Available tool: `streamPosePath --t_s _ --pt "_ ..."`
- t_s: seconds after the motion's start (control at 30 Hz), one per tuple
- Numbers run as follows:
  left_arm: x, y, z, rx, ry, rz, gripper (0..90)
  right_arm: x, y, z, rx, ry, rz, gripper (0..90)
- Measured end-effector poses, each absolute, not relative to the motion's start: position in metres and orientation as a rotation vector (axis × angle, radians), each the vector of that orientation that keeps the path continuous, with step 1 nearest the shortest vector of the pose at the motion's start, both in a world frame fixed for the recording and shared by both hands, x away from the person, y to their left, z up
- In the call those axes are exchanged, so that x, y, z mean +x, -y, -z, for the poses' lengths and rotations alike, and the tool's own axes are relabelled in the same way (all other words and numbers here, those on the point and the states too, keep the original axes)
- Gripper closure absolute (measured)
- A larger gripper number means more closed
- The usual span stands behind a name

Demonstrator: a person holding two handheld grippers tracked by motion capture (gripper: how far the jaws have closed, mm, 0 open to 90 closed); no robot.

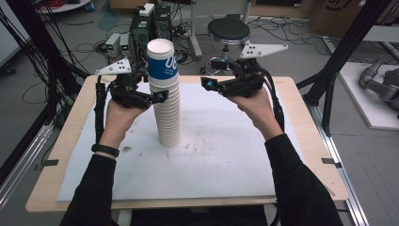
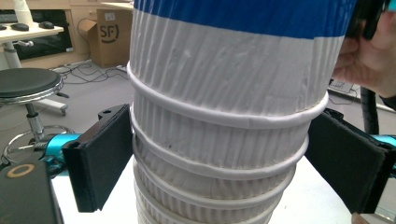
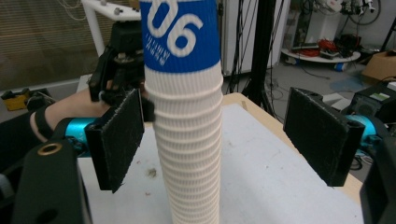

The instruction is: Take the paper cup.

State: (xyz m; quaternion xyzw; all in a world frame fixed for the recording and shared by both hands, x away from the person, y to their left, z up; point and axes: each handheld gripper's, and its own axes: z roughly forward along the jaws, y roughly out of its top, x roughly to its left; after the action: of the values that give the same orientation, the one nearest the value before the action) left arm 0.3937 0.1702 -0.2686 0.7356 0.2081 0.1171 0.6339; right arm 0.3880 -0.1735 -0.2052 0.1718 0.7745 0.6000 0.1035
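Here, a tall stack of paper cups [image 1: 165, 101] stands upright on the white mat [image 1: 226, 169], left of centre in the high view. The cups are nested mouth-down, so their rolled rims form a ladder of close white rings up the ribbed white column. The stack narrows slightly toward the top, where the uppermost cup [image 1: 162, 60] wears a wide blue band with large white digits and smaller print beneath; its flat white base faces up.

The left gripper [image 1: 157, 97] reaches in from the left of the high view, level with the upper part of the stack. In the left gripper view its two black pads straddle the stack [image 2: 224, 121] just below the blue band. The left-hand pad [image 2: 100, 156] lies against the rims, and the right-hand pad [image 2: 348, 163] sits right at the rim edge. The jaws stand wide, and I cannot tell for sure whether they press on the cups or only bracket them.

The right gripper [image 1: 207, 84] is held up to the right of the stack in the high view, apart from it. In the right gripper view its jaws gape well wider than the stack [image 3: 189, 130], which rises between them, nearer the left pad [image 3: 119, 137], with nothing gripped.
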Motion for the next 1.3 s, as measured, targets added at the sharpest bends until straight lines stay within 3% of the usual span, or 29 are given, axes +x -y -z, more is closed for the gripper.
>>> streamPosePath --t_s 0.63,0.97,1.0,1.3 --pt "0.392 -0.170 0.268 1.692 -0.477 -0.268 10.6 0.405 0.088 0.162 0.462 -2.305 -1.817 20.2" --pt "0.392 -0.170 0.268 1.692 -0.481 -0.268 10.6 0.412 0.073 0.165 0.498 -2.340 -1.812 20.6" --pt "0.393 -0.170 0.267 1.695 -0.478 -0.269 10.6 0.412 0.072 0.165 0.492 -2.348 -1.809 28.0" --pt "0.392 -0.170 0.267 1.695 -0.477 -0.268 10.6 0.411 0.072 0.164 0.469 -2.343 -1.806 29.1"
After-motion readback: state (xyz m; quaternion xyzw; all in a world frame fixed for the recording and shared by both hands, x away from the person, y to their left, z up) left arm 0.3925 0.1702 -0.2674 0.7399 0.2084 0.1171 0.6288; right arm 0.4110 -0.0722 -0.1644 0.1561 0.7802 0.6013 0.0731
